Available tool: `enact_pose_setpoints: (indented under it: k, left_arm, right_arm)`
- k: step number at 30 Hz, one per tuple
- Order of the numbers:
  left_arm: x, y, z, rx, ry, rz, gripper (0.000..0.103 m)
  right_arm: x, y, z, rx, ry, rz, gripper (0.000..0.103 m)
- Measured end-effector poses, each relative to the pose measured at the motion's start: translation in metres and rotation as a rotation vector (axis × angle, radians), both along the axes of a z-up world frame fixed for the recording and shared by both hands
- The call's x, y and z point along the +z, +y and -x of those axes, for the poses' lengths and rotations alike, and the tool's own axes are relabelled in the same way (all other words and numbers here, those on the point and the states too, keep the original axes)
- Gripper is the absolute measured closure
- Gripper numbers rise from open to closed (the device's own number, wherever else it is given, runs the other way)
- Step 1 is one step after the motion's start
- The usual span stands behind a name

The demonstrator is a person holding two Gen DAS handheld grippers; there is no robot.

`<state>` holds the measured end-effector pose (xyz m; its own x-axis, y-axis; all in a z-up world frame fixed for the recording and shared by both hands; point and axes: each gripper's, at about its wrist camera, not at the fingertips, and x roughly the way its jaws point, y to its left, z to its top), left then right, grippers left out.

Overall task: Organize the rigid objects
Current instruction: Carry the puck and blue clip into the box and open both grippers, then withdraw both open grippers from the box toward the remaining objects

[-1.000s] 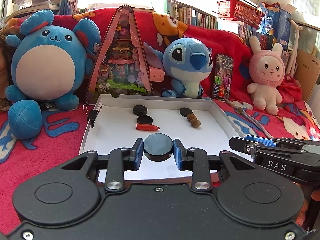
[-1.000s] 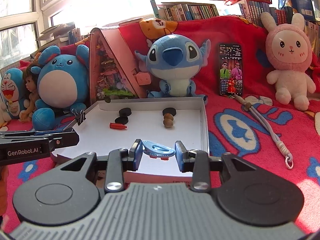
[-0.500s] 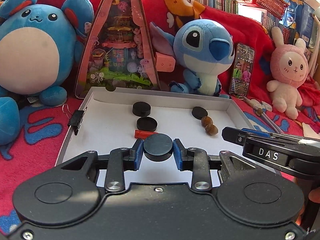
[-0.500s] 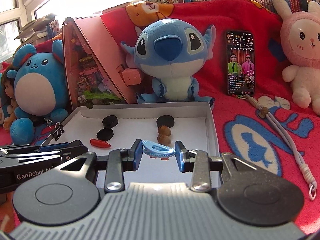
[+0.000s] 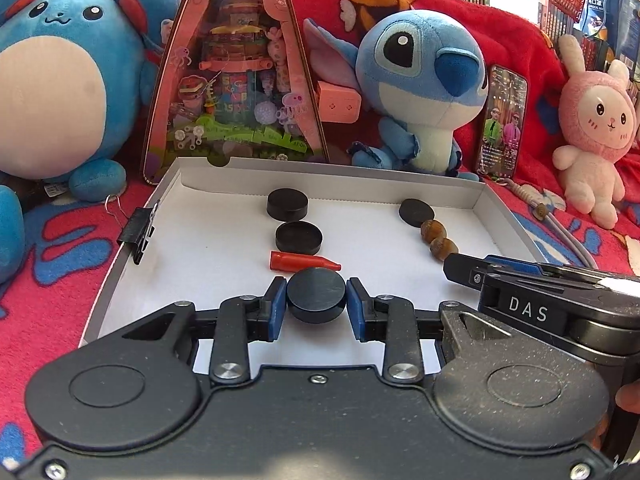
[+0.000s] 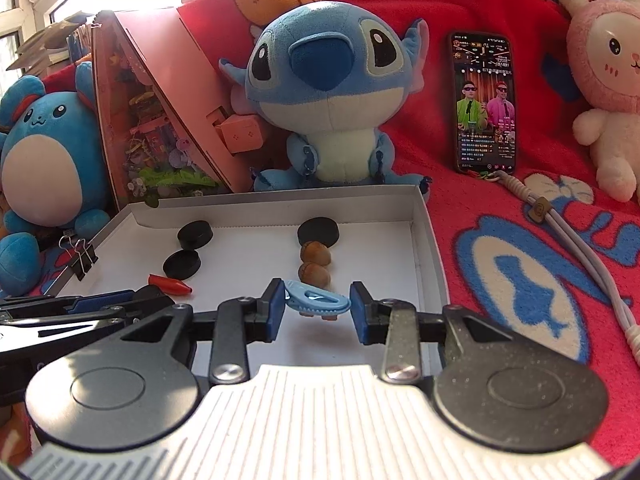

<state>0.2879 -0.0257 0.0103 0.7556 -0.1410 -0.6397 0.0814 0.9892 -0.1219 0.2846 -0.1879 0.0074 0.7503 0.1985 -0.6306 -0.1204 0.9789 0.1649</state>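
Holding a black disc (image 5: 316, 295) clamped between the blue pads of our left gripper (image 5: 316, 304), we hover it over the near end of the white cardboard box (image 5: 224, 248), just this side of the red crayon-shaped piece (image 5: 302, 262). At twelve o'clock from the crayon lie two more black discs (image 5: 298, 236) in a line toward the far wall, and at two o'clock sits a third disc (image 5: 416, 211) with two brown acorns (image 5: 438, 240) trailing from it. Our right gripper (image 6: 317, 306) has its fingers closed on a light blue clip (image 6: 318, 302), held over the box just in front of the nearer acorn. A black binder clip (image 5: 138, 234) grips the box's left wall at nine o'clock. Behind the box, at twelve o'clock, a blue plush (image 6: 328, 92) sits on the red blanket (image 6: 500, 280), with a phone (image 6: 485, 102) propped at one o'clock.
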Motion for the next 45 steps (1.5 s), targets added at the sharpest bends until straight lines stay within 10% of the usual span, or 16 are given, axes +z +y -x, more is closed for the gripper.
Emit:
enact_pose_setpoints:
  k: [25,45]
  left_arm:
    - [0.042,0.015,0.132,-0.166,-0.135,-0.019,0.036]
    - [0.027,0.018,0.226,-0.247,-0.095,0.014,0.031]
  right_arm:
    - [0.037,-0.019,0.101,0.127,-0.104,-0.046,0.029]
    - [0.036,-0.023,0.199,0.212,-0.137,-0.009,0.020]
